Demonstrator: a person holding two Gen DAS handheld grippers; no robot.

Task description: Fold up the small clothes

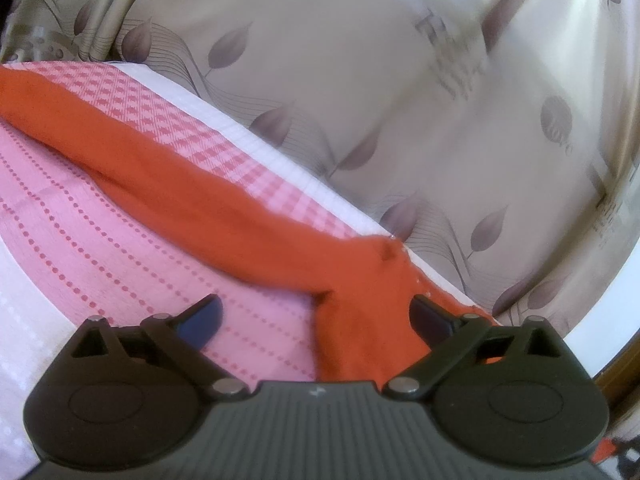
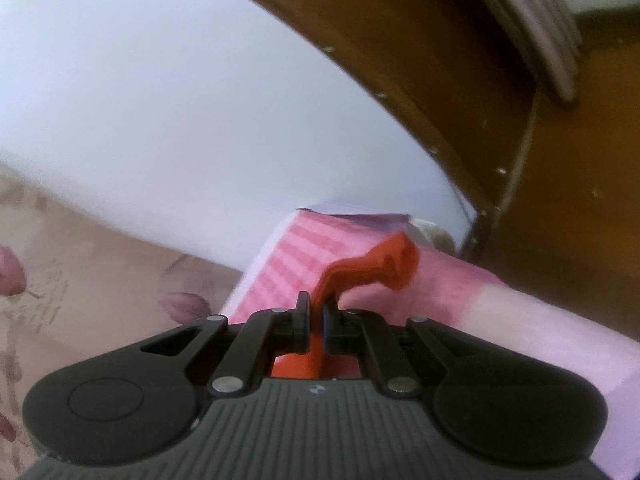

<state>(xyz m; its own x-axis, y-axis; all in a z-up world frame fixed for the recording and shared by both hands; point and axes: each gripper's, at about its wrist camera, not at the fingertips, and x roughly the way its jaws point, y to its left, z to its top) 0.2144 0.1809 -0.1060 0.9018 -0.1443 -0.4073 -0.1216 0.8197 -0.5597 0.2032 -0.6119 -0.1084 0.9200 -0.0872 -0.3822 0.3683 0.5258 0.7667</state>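
A long orange garment (image 1: 192, 184) lies stretched diagonally over a pink patterned cloth (image 1: 100, 248) in the left wrist view. My left gripper (image 1: 316, 316) is open, low over the garment's near end, which bunches between the spread fingers without being pinched. In the right wrist view my right gripper (image 2: 316, 312) is shut on the other end of the orange garment (image 2: 372, 266), whose strip rises out of the jaws and trails away over the pink cloth (image 2: 288, 264). The held end shows orange behind the fingers too.
A beige curtain with purple leaf prints (image 1: 400, 100) hangs behind the pink cloth. A white wall (image 2: 160, 100) and a brown wooden frame (image 2: 540, 200) stand beyond the cloth's far edge. A white towel border (image 1: 24, 320) lies at the left.
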